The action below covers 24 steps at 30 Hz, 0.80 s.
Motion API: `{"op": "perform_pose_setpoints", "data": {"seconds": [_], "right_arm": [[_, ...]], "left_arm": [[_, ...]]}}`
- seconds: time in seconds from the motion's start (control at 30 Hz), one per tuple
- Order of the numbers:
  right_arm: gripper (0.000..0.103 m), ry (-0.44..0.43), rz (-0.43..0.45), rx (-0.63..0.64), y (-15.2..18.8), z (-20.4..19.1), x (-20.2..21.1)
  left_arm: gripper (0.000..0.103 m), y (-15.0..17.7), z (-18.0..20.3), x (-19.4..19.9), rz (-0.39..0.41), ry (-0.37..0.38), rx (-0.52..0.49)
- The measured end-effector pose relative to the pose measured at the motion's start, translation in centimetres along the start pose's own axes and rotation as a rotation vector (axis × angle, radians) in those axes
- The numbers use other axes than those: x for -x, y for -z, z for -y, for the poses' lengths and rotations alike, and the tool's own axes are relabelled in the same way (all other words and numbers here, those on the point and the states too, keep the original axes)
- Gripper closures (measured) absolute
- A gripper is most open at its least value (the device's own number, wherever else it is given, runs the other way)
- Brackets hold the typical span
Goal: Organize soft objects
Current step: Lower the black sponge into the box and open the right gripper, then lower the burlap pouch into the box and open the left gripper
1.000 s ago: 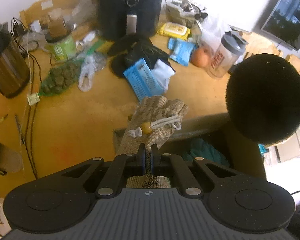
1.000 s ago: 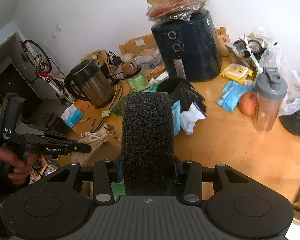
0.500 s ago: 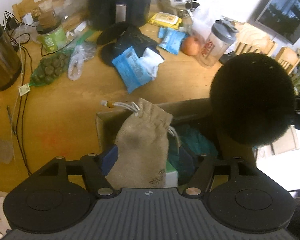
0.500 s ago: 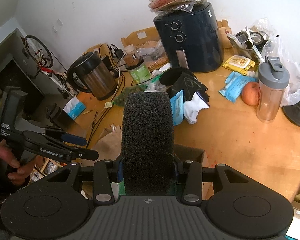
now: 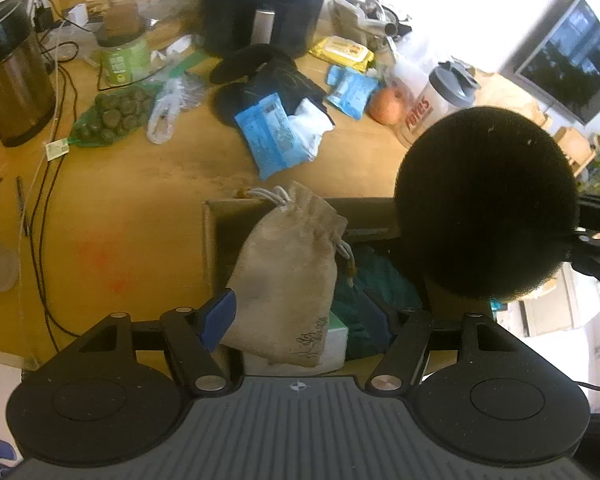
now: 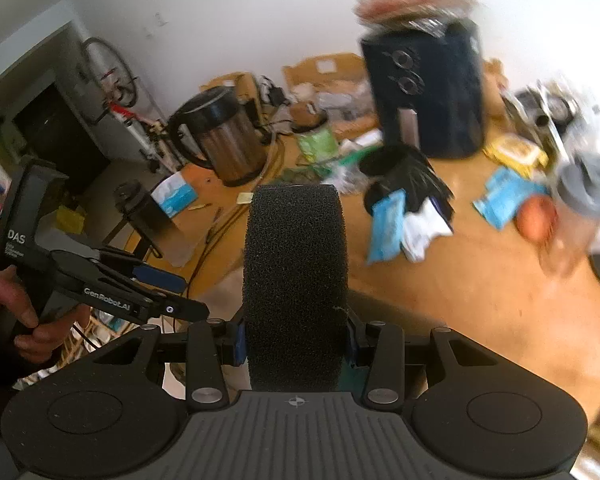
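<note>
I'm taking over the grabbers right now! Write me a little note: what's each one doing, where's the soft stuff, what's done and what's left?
Left gripper: open, fingers apart around the burlap pouch without pressing it.
Right gripper: shut on the black foam ball, which hangs over the box's right side.
Box: at the table edge, holding the pouch, a teal cloth and something white under the pouch.
Done: pouch let go into the box.
Left: drop the foam in. A white cloth lies among the table clutter; it may be next.
</note>
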State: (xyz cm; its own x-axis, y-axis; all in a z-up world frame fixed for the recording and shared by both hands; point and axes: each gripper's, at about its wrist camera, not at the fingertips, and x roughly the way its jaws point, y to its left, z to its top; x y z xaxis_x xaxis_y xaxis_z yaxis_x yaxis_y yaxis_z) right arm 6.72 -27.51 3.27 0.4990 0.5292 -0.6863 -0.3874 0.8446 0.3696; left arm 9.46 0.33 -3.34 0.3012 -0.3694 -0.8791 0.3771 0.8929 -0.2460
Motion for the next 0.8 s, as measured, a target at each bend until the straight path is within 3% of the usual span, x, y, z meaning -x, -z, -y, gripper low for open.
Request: {"op": "perform_pose_setpoints", "data": {"seconds": [0.1,0.13,0.2,0.5,0.8], "right_arm": [[0.052,-0.007,0.022,0.049,-0.7,-0.9,-0.5],[0.029,0.008,0.013,0.056,-0.8,-0.9,-1.0],[0.004,0.034,-0.025,0.070,-0.7,-0.8,-2.0],[0.003,0.066,-0.097,0.061,0.6,0.5,-3.3],[0.004,0.064,-0.100,0.038,1.2,0.8,-3.4]], "left_arm": [[0.036,0.1,-0.6,0.5,0.017,-0.004,0.021],[0.036,0.2,-0.8,0.6,0.021,-0.007,0.029],[0.036,0.2,-1.2,0.7,0.025,-0.016,0.046],[0.036,-0.1,-2.1,0.9,0.050,-0.029,0.074],[0.038,-0.6,-1.9,-0.3,0.062,0.000,0.040]]}}
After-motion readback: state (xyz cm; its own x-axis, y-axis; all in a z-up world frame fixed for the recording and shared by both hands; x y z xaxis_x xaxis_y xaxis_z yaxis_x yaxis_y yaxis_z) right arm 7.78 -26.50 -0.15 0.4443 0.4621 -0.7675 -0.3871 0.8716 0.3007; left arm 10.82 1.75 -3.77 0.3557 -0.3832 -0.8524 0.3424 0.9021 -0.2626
